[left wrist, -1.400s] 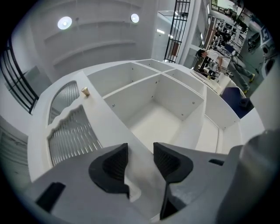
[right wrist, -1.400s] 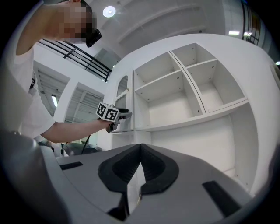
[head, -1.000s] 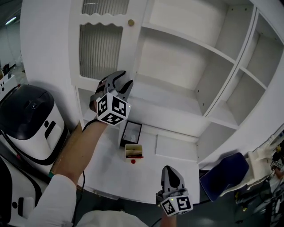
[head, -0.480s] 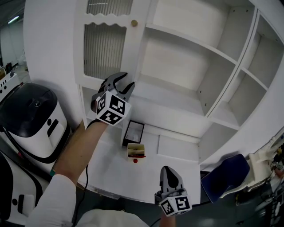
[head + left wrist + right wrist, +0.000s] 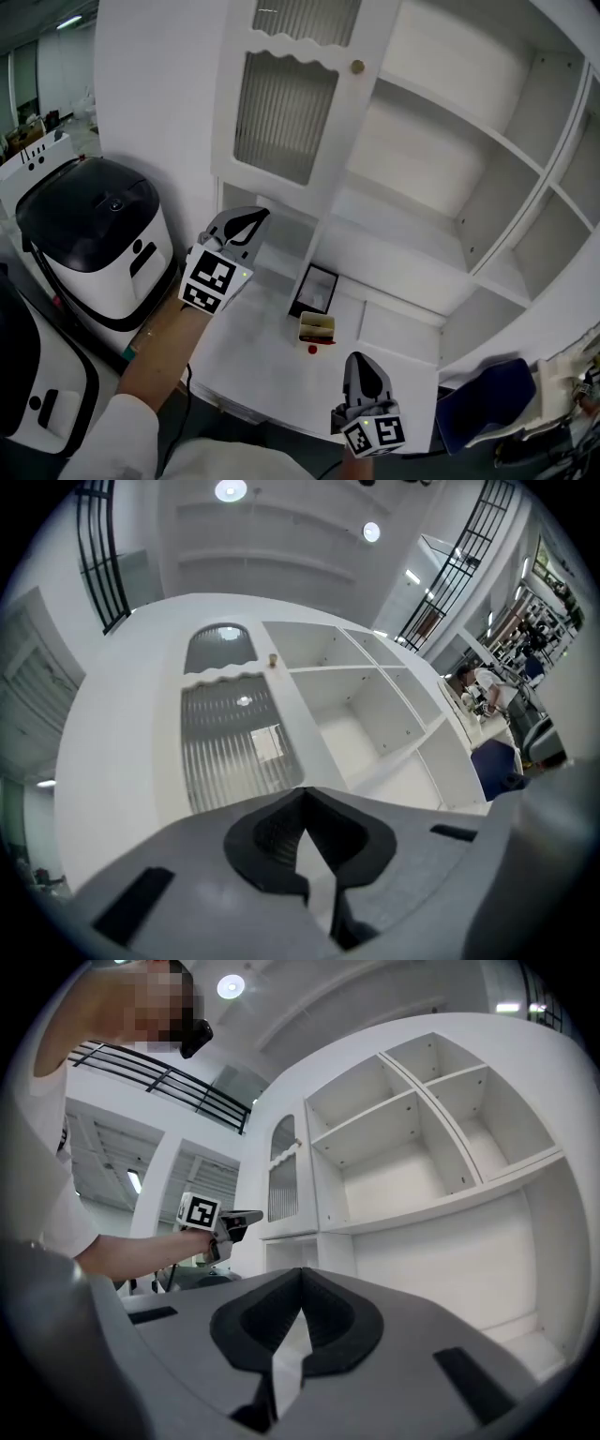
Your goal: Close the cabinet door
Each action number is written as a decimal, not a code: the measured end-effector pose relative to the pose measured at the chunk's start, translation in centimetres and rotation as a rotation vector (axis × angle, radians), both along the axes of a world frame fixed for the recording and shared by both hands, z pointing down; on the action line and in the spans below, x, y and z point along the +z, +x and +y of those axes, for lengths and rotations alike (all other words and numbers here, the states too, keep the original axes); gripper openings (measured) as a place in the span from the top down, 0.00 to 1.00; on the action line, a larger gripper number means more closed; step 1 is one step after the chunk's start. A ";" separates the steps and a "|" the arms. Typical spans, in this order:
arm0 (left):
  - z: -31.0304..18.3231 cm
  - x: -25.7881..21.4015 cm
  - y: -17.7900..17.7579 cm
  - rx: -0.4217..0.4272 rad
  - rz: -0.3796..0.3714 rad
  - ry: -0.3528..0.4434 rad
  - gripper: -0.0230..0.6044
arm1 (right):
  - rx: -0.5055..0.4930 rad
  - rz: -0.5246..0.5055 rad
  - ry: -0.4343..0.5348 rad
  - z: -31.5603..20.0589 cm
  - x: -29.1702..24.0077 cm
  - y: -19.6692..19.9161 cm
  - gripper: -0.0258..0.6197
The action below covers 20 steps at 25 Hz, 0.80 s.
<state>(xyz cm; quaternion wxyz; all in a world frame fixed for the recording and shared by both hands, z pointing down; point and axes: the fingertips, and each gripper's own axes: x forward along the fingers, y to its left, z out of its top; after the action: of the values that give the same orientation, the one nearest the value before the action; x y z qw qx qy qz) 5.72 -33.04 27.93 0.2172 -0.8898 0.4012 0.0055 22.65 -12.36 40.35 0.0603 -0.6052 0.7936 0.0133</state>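
Closing looks all but done: door (image 5: 286, 117) sits near flush in cabinet (image 5: 441, 178) above the tabletop's (image 5: 253, 347) far-left corner; left tongs (image 5: 248, 223) and right tongs (image 5: 361, 366) both together, empty, touching nothing.

Right of the ribbed-glass cabinet door (image 5: 286, 117) the shelf bays (image 5: 441, 159) stand open to a reach, while a tray (image 5: 316, 289) and a small box (image 5: 317, 328) occupy mid-counter (image 5: 248, 361) and an appliance (image 5: 94, 211) crowds the left.
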 end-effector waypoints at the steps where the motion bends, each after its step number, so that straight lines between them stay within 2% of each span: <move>1: 0.6 0.4 -1.3 0.002 0.012 -0.010 0.95 | -0.007 0.002 -0.002 -0.4 -0.1 -0.6 0.96; 10: 7.7 4.3 -14.5 -0.057 0.110 -0.092 0.95 | -0.034 0.014 -0.002 -2.9 -1.3 -3.6 0.96; 17: 12.0 7.4 -23.6 -0.182 0.233 -0.151 0.95 | -0.009 0.027 0.000 -3.6 -1.9 -3.8 0.96; 20: 13.4 7.8 -26.1 -0.226 0.267 -0.156 0.95 | 0.016 0.036 0.002 -3.6 -2.3 -3.1 0.96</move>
<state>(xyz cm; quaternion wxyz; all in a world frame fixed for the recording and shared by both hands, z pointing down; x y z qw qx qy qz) -20.34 -19.61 35.75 0.0916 -0.8445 0.5232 0.0680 19.53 -16.00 38.09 0.0464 -0.6113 0.7897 0.0255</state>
